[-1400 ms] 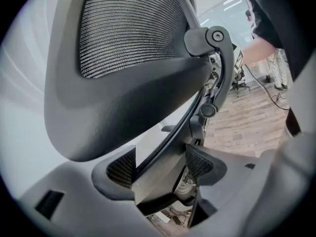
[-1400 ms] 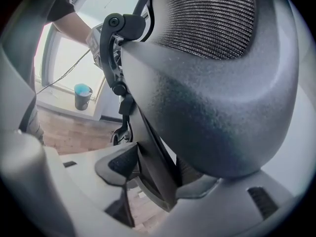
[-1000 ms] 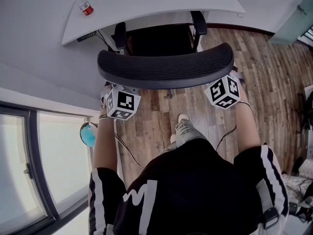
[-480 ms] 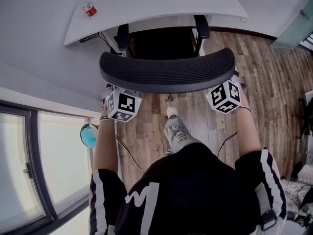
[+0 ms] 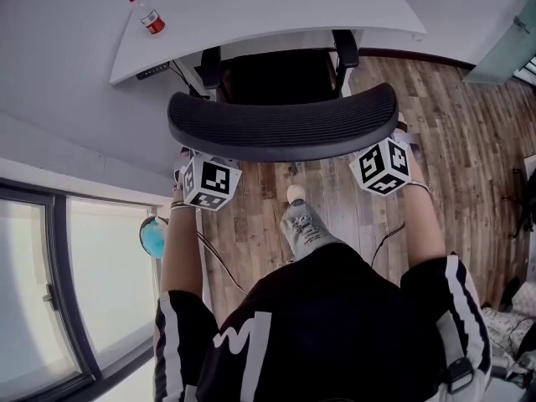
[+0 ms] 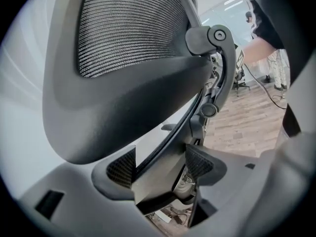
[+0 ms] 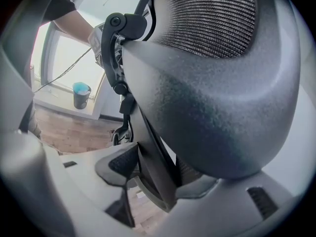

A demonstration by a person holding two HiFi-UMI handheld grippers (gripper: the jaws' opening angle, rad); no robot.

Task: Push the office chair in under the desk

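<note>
We stand behind the office chair (image 5: 283, 124), whose seat front sits in shadow below the desk (image 5: 268, 11) while its curved backrest is out over the wooden floor (image 5: 452, 115). The left gripper (image 6: 159, 164) is clamped on a dark strut of the back frame, both ribbed pads against it, and the right gripper (image 7: 158, 169) grips the matching strut on the other side, so each claw is spread wide around chair frame rather than empty. Our main worry is the armrests (image 5: 209, 61): their front ends sit right at the desk edge, and if they ride too high they could knock it and jolt the bottle (image 5: 148, 13) standing near the desk's left end. Pushing harder with one hand would probably swivel the chair and send it in crooked. The struts slope, so the pads might slide along them, or the back might recline instead of the chair rolling. Our shoe (image 5: 303, 224) is close behind the chair and could meet its base.
</note>
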